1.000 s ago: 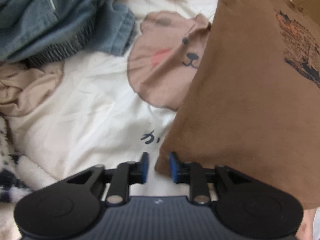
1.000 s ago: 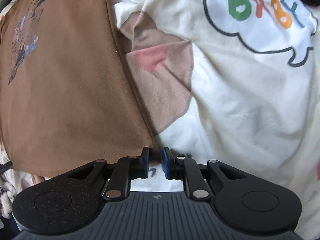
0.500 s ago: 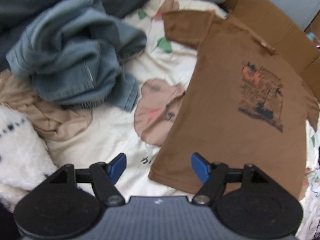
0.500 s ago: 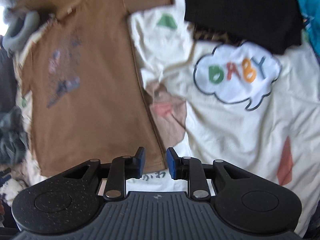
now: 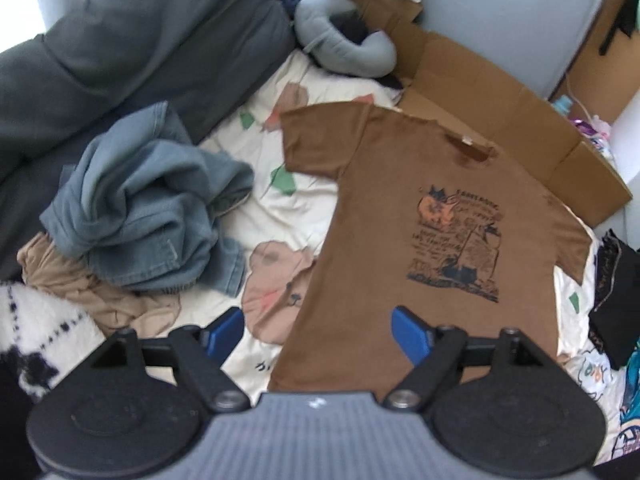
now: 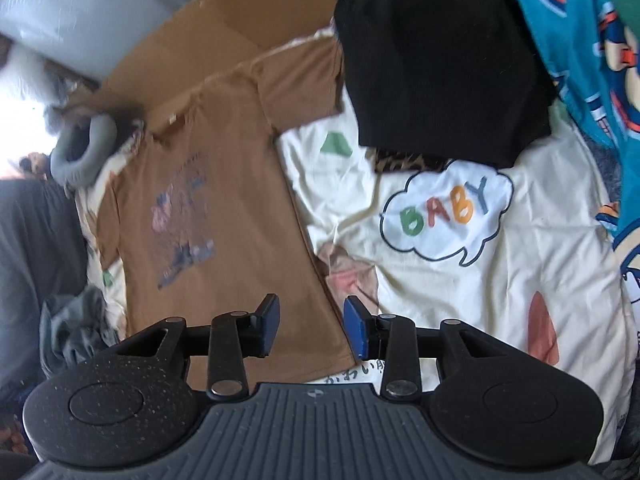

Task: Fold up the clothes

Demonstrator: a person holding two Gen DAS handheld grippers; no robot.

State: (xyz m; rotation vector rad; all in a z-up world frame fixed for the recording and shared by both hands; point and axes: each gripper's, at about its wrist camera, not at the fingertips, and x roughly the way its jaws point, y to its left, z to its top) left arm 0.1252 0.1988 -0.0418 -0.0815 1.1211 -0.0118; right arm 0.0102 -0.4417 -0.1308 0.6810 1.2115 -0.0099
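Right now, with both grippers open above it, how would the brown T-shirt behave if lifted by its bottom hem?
The brown T-shirt lies flat and thin on the printed bedsheet, so it would probably drape limply and feel light. Pinched at one corner, it would likely sag and bunch. Its sleeves would probably trail.

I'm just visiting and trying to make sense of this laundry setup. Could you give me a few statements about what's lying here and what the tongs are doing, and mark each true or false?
1. The brown T-shirt lies spread flat, print side up. True.
2. The left tongs are clamped on the shirt's hem. False: they are open and hold nothing.
3. The blue jeans are neatly folded. False: they lie in a crumpled heap.
4. The right tongs are open, above the shirt's lower corner. True.
5. A black garment lies beyond the BABY cloud print. True.
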